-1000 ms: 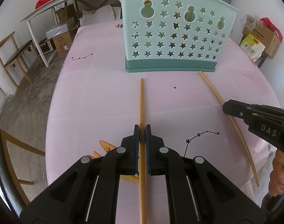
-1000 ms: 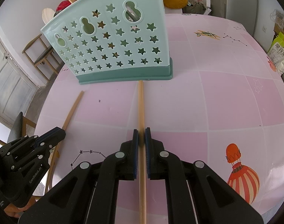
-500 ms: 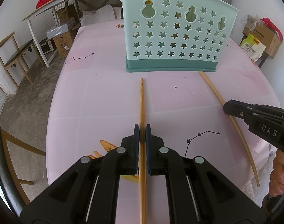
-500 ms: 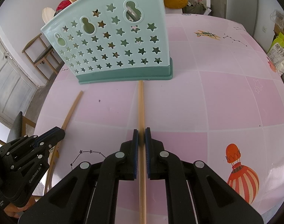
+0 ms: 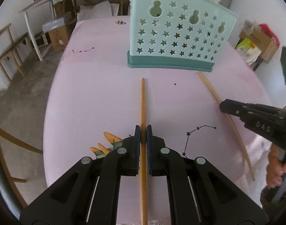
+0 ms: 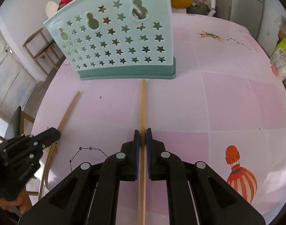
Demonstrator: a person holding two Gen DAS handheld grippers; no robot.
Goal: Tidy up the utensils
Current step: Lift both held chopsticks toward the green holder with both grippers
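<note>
Mid-task, pick done, drop-off not yet. Left claw (image 5: 143, 131) is clamped on a darker wooden chopstick (image 5: 143, 101), which runs straight ahead between its pads with the far tip short of the holder base. Right claw (image 6: 142, 134) is likewise closed on a paler wooden chopstick (image 6: 142, 103), whose far tip sits just in front of the holder's base, near touching, can't tell for sure. Whether the sticks are lifted clear of the pink worktop (image 6: 227, 101) or only tilted with tips low is hard to tell. The mint star-cut utensil holder (image 5: 178, 35) stands upright ahead of both claws, apart from them. A few wooden utensils already poke out above its rim at the top of both views, so part of the sorting looks done, though the count is unclear. Left to do, as I judge it: raise both sticks, tip them upright, drop them into a holder compartment; which compartment is not clear. No other loose utensils show on the worktop in these views, so these two look like the last ones. A hand (image 5: 276, 170) grips the right tool's handle at the left view's edge.
</note>
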